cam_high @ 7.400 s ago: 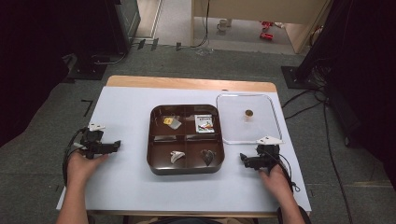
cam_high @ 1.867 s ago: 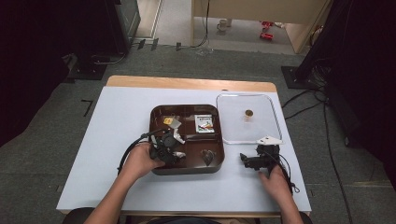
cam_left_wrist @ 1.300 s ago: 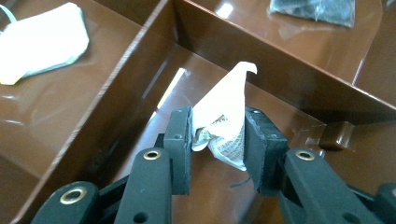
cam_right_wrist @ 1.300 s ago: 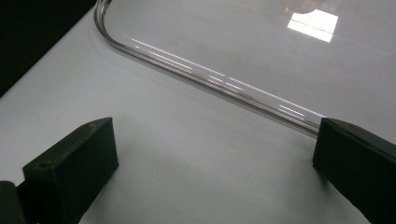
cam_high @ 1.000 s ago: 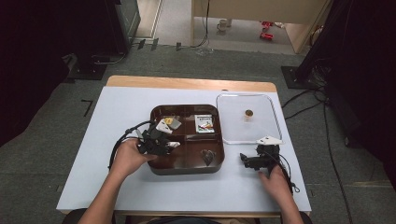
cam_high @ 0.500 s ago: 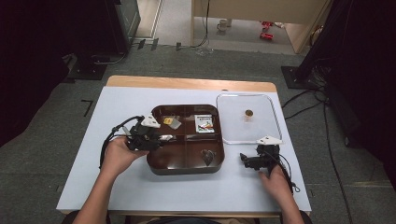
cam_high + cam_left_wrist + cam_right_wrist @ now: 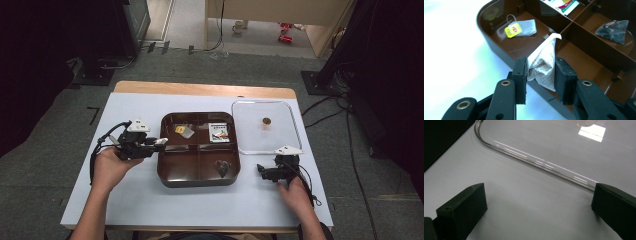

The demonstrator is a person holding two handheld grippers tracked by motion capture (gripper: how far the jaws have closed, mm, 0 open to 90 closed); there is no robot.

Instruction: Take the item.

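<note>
Sachet [image 7: 543,65] clamped in left gripper [image 7: 541,75] over tray [image 7: 499,50] edge; right gripper [image 7: 536,210] wide.

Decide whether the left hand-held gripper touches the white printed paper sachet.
Touching: in the left gripper view, the left hand-held gripper clamps the white printed paper sachet between both black pads.

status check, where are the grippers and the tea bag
Left gripper shut on white tea bag, at brown tray's left rim. Right gripper open, beside clear lid. Nothing blocking.
</note>
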